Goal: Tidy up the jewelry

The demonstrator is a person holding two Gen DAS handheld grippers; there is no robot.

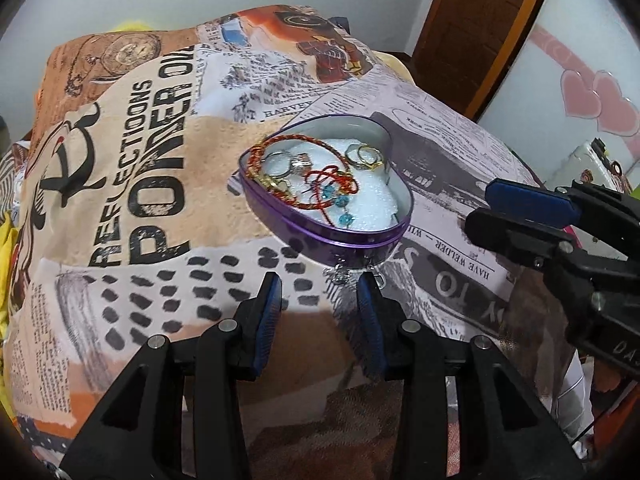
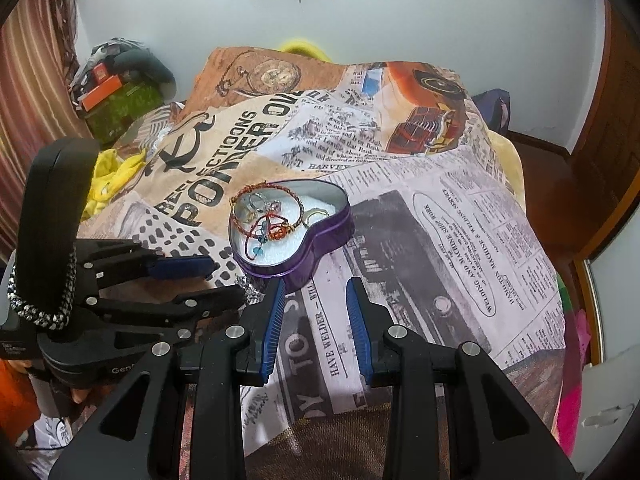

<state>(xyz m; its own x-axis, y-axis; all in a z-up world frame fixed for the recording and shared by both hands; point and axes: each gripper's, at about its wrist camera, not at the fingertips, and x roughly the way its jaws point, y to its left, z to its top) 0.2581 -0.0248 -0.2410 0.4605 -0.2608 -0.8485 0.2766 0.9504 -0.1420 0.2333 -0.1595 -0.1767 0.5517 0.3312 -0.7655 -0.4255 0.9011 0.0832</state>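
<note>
A purple heart-shaped tin [image 1: 340, 236] lined with white foam sits on the printed blanket; it also shows in the right wrist view [image 2: 320, 236]. Inside lie a red-gold braided bracelet [image 1: 280, 144], silver rings [image 1: 296, 162], gold rings [image 1: 366, 156] and a red cord with blue beads [image 1: 340, 200]. A small silver piece [image 1: 340, 276] lies on the blanket just in front of the tin. My left gripper [image 1: 320, 292] is open and empty, just short of that piece. My right gripper [image 2: 316, 292] is open and empty, to the right of the tin's near tip.
The newspaper-print blanket [image 1: 132, 200] covers a bed. A wooden door [image 1: 472, 20] and a mirrored panel with pink hearts [image 1: 592, 92] stand at the right. Boxes and clutter [image 2: 116, 96] sit at the far left by a curtain.
</note>
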